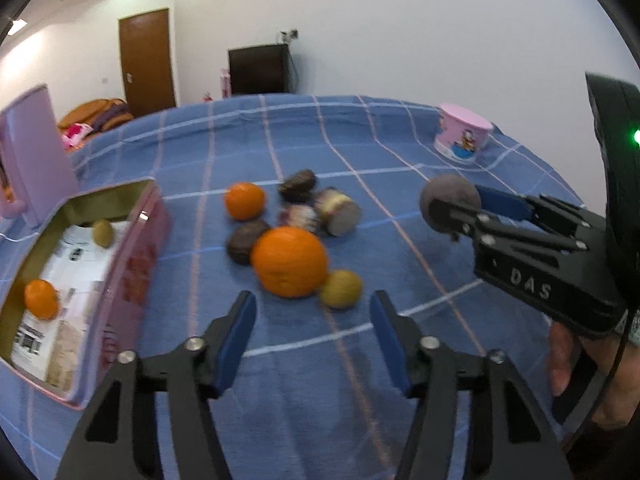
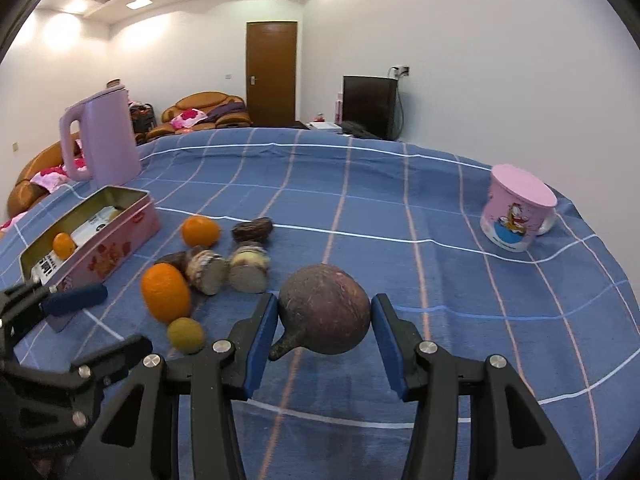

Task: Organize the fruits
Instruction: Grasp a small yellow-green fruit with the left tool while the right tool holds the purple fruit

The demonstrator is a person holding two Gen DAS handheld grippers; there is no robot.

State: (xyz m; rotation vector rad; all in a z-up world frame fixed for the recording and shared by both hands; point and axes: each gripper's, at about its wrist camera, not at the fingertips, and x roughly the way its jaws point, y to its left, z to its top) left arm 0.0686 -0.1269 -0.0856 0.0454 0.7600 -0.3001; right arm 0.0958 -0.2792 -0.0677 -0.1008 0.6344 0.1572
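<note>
the right gripper point(image 2: 325, 322) is squeezing a round dark brown fruit point(image 2: 324, 314) (stem down); the left gripper point(image 1: 313, 326) is standing apart, holding nothing.

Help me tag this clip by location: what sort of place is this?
Most likely a living room in a home. A sofa piled with cushions stands by a wooden door, and a kettle and cartoon mug sit on a table under a blue checked cloth.
</note>
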